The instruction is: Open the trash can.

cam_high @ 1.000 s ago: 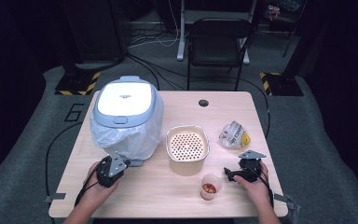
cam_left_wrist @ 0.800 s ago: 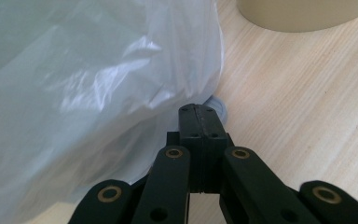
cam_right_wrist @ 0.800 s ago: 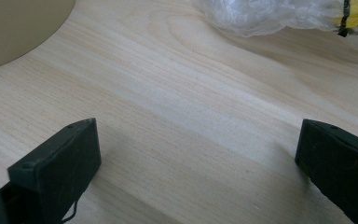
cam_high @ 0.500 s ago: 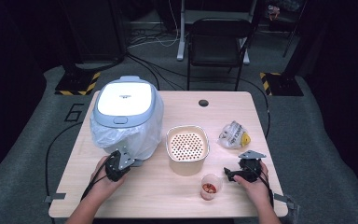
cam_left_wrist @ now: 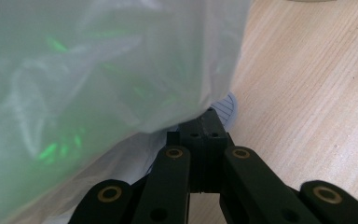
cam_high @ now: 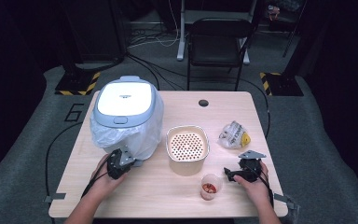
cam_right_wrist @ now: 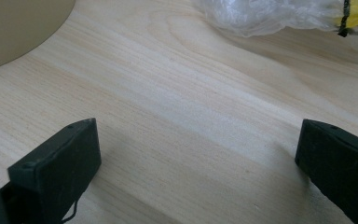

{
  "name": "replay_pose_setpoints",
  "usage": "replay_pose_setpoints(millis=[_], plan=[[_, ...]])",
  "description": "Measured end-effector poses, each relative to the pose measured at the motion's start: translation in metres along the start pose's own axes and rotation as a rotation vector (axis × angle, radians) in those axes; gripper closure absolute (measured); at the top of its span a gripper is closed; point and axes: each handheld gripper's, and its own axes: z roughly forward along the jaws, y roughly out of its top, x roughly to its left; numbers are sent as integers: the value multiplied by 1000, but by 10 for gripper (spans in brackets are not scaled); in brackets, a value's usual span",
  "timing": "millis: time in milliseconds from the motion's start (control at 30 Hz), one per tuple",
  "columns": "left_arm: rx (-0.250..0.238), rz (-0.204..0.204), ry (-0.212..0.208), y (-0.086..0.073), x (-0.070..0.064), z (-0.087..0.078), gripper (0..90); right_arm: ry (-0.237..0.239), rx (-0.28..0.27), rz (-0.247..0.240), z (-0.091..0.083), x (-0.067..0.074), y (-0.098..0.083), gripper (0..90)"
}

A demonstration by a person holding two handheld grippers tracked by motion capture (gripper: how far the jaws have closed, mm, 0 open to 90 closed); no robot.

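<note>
L hand-held gripper (cam_left_wrist: pixel 200 140), jaws pressed together, noses under bag (cam_left_wrist: pixel 98 70) on bin (cam_high: pixel 126 100) near table (cam_high: pixel 168 196) left edge; R hand-held gripper (cam_right_wrist: pixel 196 163) spread, sieve bowl (cam_high: pixel 187 147) and cup (cam_high: pixel 209 186) between them.

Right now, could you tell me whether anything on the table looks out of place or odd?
One thing: the white appliance at the table's back left wears a clear plastic bag around its body, loose and crumpled. The left gripper, shut, sits at its lower edge. Nothing looks spilled.

Bright overhead light on the table (cam_high: pixel 177 196), dark surroundings; close plastic bag (cam_left_wrist: pixel 74 70) blurred.
</note>
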Motion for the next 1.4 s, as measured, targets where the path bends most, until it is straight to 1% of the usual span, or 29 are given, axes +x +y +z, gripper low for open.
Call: replay_pose_setpoints(millis=[33,67,100,133,200,233,300,333,367,433,467,500,533,600,633,667,700,733,800,833,900,1067,1100,1200,1233,1400], plan=[[5,0,-5,0,1,0,900,0,0,0,0,0,0,0],[-5,-51,-3,-1,-2,1,900,0,0,0,0,0,0,0],[-5,-51,-3,-1,-2,1,900,0,0,0,0,0,0,0],[3,-26,0,-1,-2,1,900,0,0,0,0,0,0,0],[5,2,15,-1,-3,2,900,0,0,0,0,0,0,0],[4,-19,13,-2,-4,3,900,0,0,0,0,0,0,0],[3,-15,11,-2,-4,3,900,0,0,0,0,0,0,0],[-4,-23,11,-4,-5,3,900,0,0,1,0,0,0,0],[-7,-12,25,-4,-5,4,900,0,-1,0,0,0,0,0],[-1,-13,26,-3,-6,4,900,0,0,0,0,0,0,0],[2,7,33,-3,-6,5,900,0,0,0,0,0,0,0],[2,-9,27,-4,-7,6,900,0,0,0,0,0,0,0],[1,-11,28,-4,-7,6,900,0,0,0,0,0,0,0],[0,-30,20,-7,-6,8,900,0,0,0,0,0,0,0],[0,-30,20,-7,-6,8,900,0,0,0,0,0,0,0],[3,-33,9,-8,-6,9,900,0,0,0,0,0,0,0],[8,-39,11,-8,-8,11,900,0,-1,0,0,0,0,0],[0,-40,20,-8,-7,12,900,0,0,0,0,0,0,0],[-1,-43,15,-9,-7,12,900,0,0,0,0,0,0,0],[4,-36,11,-9,-6,11,900,0,0,0,0,0,0,0],[3,-44,11,-9,-6,12,900,0,-1,0,0,0,0,0],[2,-47,8,-9,-6,11,900,0,0,0,0,0,0,0],[-4,-55,12,-9,-6,12,900,8,0,-3,0,0,0,0],[-2,-52,13,-9,-6,12,900,20,-3,-13,0,-1,0,0],[-5,-59,15,-9,-6,12,900,26,2,-24,0,-1,0,0],[-4,-61,13,-9,-6,12,900,28,1,-26,0,-2,0,0]])
